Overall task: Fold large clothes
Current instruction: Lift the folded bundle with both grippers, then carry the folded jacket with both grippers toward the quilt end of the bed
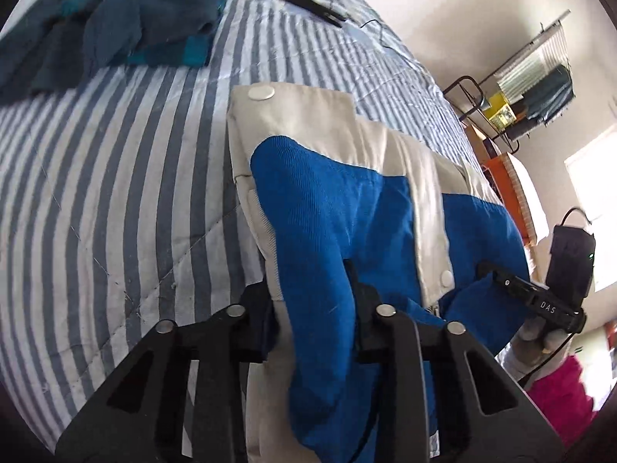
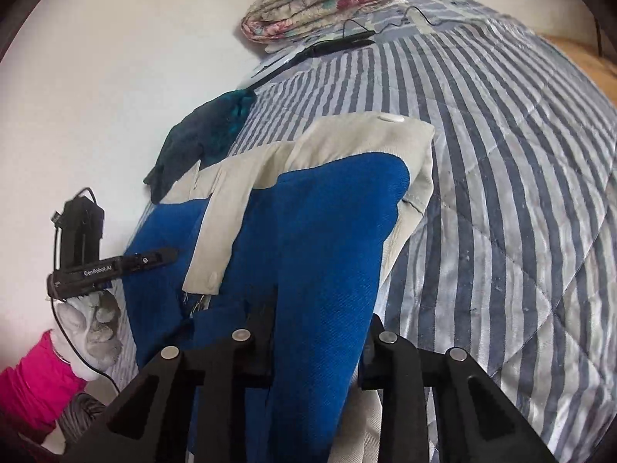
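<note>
A blue and cream jacket [image 1: 331, 208] with white snap buttons hangs over the striped bed, lifted by both grippers; it also shows in the right wrist view [image 2: 324, 231]. My left gripper [image 1: 312, 289] is shut on a fold of the jacket's blue and cream cloth. My right gripper [image 2: 320, 320] is shut on another blue fold. Each gripper appears in the other's view, the right gripper [image 1: 501, 281] at the jacket's right edge, the left gripper [image 2: 154, 260] at its left edge. The jacket's lower part is hidden behind my fingers.
The bed has a blue and white striped quilt [image 1: 96, 212]. A dark teal garment [image 1: 115, 27] lies crumpled at its far side. A folded floral blanket [image 2: 320, 0] and a black cable with a device [image 2: 339, 44] sit by the wall. A metal rack [image 1: 513, 88] stands beyond the bed.
</note>
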